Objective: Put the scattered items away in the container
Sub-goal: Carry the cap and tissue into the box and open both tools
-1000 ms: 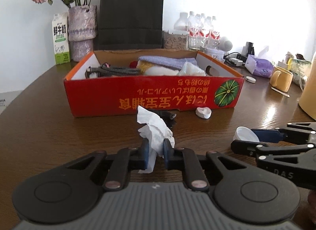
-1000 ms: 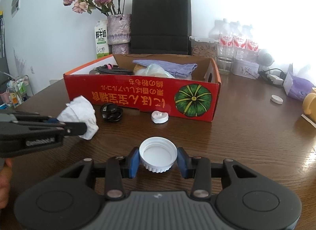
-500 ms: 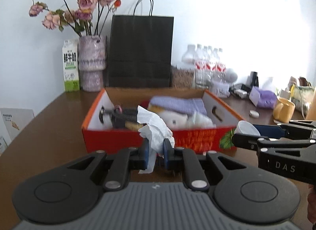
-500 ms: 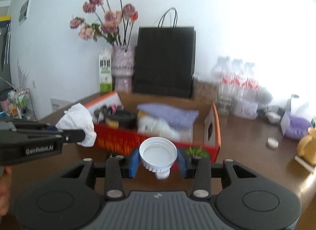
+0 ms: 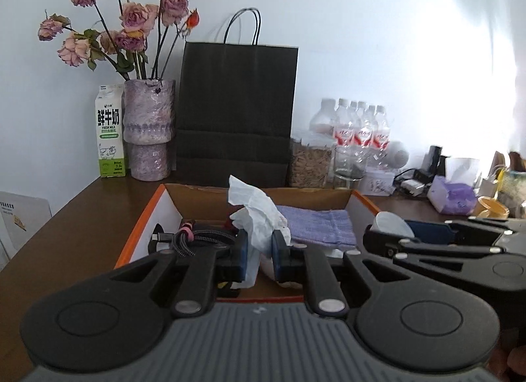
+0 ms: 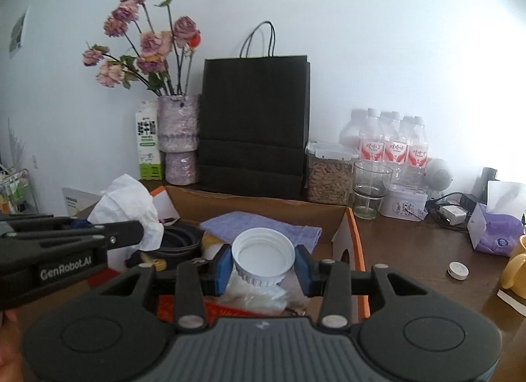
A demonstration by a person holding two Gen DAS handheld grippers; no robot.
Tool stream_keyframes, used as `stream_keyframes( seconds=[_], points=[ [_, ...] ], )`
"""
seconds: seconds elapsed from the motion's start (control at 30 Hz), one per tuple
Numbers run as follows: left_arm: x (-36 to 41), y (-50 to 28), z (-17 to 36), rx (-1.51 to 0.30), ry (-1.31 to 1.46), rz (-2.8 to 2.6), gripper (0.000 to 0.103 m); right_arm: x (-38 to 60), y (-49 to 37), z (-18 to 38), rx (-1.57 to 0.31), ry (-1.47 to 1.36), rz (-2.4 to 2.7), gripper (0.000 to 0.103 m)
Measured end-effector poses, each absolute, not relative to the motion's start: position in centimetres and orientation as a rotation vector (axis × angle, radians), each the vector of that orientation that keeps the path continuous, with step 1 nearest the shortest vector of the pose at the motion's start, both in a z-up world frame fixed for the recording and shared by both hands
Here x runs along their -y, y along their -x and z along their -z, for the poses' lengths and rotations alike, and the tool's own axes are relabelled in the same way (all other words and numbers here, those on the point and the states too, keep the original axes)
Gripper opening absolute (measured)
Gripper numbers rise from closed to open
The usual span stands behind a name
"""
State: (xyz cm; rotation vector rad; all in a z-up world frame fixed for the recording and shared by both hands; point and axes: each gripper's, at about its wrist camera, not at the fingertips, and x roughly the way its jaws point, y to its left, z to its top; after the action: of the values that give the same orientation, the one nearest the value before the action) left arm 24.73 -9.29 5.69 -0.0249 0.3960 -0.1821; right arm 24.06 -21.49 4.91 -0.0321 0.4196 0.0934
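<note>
both of my grippers have risen since a second ago, when they hung low over the table in front of the red box; now they hang over the open box itself and i look down into it. going left to right: a milk carton (image 5: 111, 139) stands at the far left of the table (image 5: 82, 234), next to a purple vase (image 5: 148, 132) of dried roses, then a black paper bag (image 5: 236, 112) stands behind the cardboard box (image 5: 154, 214). my left gripper (image 5: 259, 252) is clamped fully shut on a crumpled white tissue (image 5: 254, 217), which sticks up between the blue pads above the left part of the box. under it, inside the box, lies a coiled black cable (image 5: 197, 239), and to its right a folded purple cloth (image 5: 315, 224). further right, my right gripper (image 6: 263, 265) has its fingers partly apart and pressed on both sides of a white bottle cap (image 6: 263, 255), open side up, held above the box's right half, over the cloth and some clear plastic wrapping (image 6: 253, 296). beyond the box's right wall stand a jar of grain (image 6: 328, 175), a glass (image 6: 370, 188) and a row of water bottles (image 6: 394, 145). on the table at the far right lie a small white cap (image 6: 457, 270), a purple tissue pack (image 6: 496, 231) and a yellow mug (image 6: 516, 267).
</note>
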Motion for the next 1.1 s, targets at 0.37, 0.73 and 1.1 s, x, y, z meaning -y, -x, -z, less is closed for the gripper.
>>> stream_keyframes(
  seconds=[0.37, 0.73, 1.1],
  points=[
    [10.0, -29.9, -3.0, -0.463, -0.009, 0.142, 0.015, 22.8, -27.8, -2.1, -0.482, 0.018, -0.063, 0.039],
    [10.0, -29.9, -1.2, -0.476, -0.057, 0.142, 0.015, 23.2, -28.1, -0.4, -0.522, 0.013, -0.039, 0.039],
    [10.6, -28.7, -2.2, -0.394, -0.109, 0.085, 0.079, 23.5, -26.9, -1.4, -0.452, -0.010, -0.029, 0.095]
  ],
)
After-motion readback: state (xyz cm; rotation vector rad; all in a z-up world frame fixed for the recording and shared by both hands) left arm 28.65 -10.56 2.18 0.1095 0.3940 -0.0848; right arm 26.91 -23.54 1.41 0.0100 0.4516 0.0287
